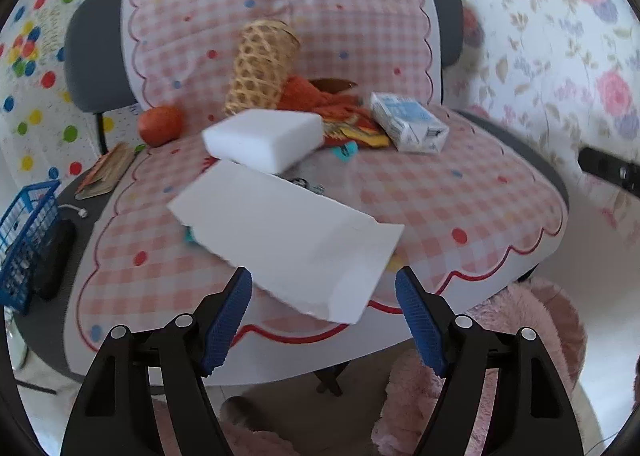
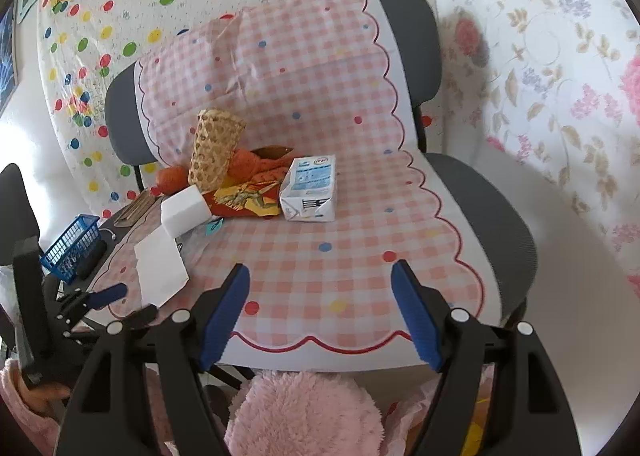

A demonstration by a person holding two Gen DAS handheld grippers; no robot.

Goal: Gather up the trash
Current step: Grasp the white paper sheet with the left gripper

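Observation:
On a chair draped in pink checked cloth [image 1: 460, 196] lie a white paper sheet [image 1: 288, 240], a white foam block [image 1: 264, 138], a blue-and-white carton [image 1: 408, 122] and a colourful wrapper [image 1: 356, 134]. My left gripper [image 1: 322, 280] is open just in front of the paper's near corner, and its pads do not touch it. In the right wrist view the carton [image 2: 310, 192] lies on its side beyond my open right gripper [image 2: 320, 272], which has only bare cloth between its fingers. The left gripper [image 2: 128, 302] shows there by the paper [image 2: 160, 264].
A woven cane cup [image 1: 262, 68], an orange cloth [image 1: 304, 94] and an orange fruit [image 1: 160, 125] sit at the back of the seat. A blue basket [image 1: 26, 240] and a book [image 1: 106, 172] are at the left. Pink fluffy fabric [image 2: 304, 416] lies below the seat edge.

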